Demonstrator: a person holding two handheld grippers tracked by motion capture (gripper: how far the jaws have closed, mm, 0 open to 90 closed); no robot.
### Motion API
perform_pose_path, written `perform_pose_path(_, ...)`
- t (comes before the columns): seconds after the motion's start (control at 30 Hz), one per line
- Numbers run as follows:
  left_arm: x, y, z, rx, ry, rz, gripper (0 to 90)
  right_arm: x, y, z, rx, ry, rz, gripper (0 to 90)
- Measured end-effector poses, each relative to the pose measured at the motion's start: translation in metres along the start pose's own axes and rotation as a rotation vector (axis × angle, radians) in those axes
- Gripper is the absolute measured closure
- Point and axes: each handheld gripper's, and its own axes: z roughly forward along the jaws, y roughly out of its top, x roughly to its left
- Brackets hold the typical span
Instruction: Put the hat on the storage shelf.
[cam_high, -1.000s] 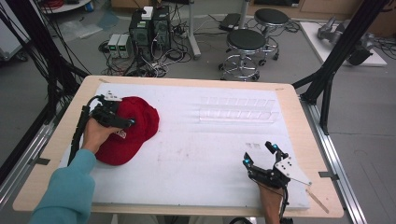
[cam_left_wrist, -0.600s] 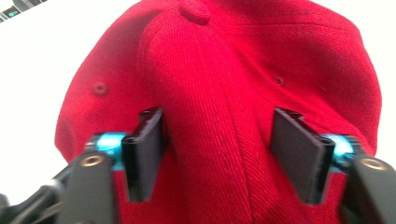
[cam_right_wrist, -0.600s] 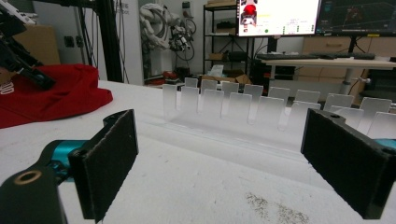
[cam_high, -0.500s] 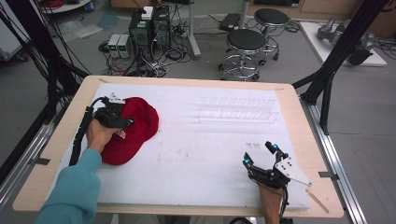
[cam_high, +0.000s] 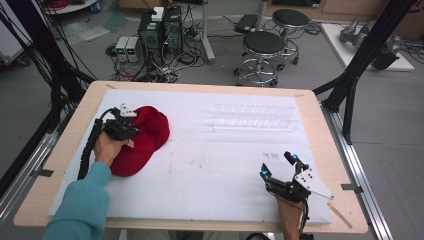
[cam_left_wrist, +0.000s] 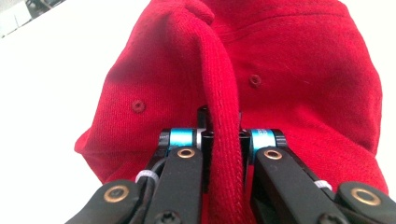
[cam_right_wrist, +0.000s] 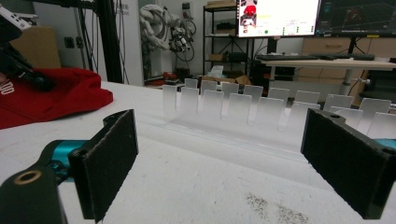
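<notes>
The red cap (cam_high: 142, 140) lies on the left part of the white sheet (cam_high: 215, 160) that covers the table (cam_high: 70, 125), well apart from the clear slotted rack (cam_high: 255, 120) toward the far right. The left gripper (cam_high: 125, 131) sits over the cap's near-left side, and in the left gripper view its jaws are closed almost together on a raised fold (cam_left_wrist: 223, 140) of the red fabric, the ridge of cloth running up between them toward the crown button. The hold looks firm but narrow: only a pinch of soft cloth is caught, so the rest of the cap will likely sag and swing once it leaves the sheet. To do this step well, the person should keep the squeeze steady and raise the hand straight and slowly, watching that the fold does not slide out between the pads, and let the brim hang free before carrying it sideways. The right gripper (cam_high: 280, 170) rests near the front right edge of the table, its jaws spread wide and holding nothing, pointed at the rack as its own view shows. If the cap is meant for the rack, that free gripper is well placed to take the brim or steady the cloth, and it should come in low to avoid knocking the thin clear dividers (cam_right_wrist: 243, 105)
</notes>
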Motion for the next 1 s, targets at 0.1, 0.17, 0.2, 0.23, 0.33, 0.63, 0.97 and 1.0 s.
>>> perform_pose_path(0.1,0.001,-0.001,-0.002,-0.006,-0.006,-0.003,87.6,-0.001,0.000,0.000,-0.003,-0.001,-0.007,10.0)
perform_pose_path(0.17,0.002,-0.001,-0.003,-0.010,-0.009,-0.008,87.6,0.000,0.000,0.000,0.001,-0.001,0.001,10.0)
perform_pose_path(0.2,0.002,-0.001,-0.003,-0.014,-0.010,-0.011,87.6,-0.001,0.000,0.000,-0.003,-0.001,-0.007,10.0)
perform_pose_path(0.23,0.002,-0.001,-0.004,-0.014,-0.009,-0.006,87.6,0.000,0.000,0.000,0.000,0.000,0.001,10.0)
perform_pose_path(0.33,0.002,-0.001,-0.006,-0.026,-0.015,-0.008,87.6,-0.001,0.000,0.000,-0.002,-0.001,-0.007,10.0)
perform_pose_path(0.63,0.004,0.000,-0.029,-0.185,-0.076,-0.025,87.7,-0.001,0.000,0.000,0.001,0.001,0.002,10.0)
perform_pose_path(0.97,0.004,0.002,-0.059,-0.363,-0.186,-0.081,87.7,0.000,0.002,0.003,0.034,-0.003,-0.001,10.0)
perform_pose_path(1.0,0.003,0.002,-0.062,-0.382,-0.196,-0.086,87.7,0.000,0.002,0.003,0.034,-0.003,-0.001,10.0)
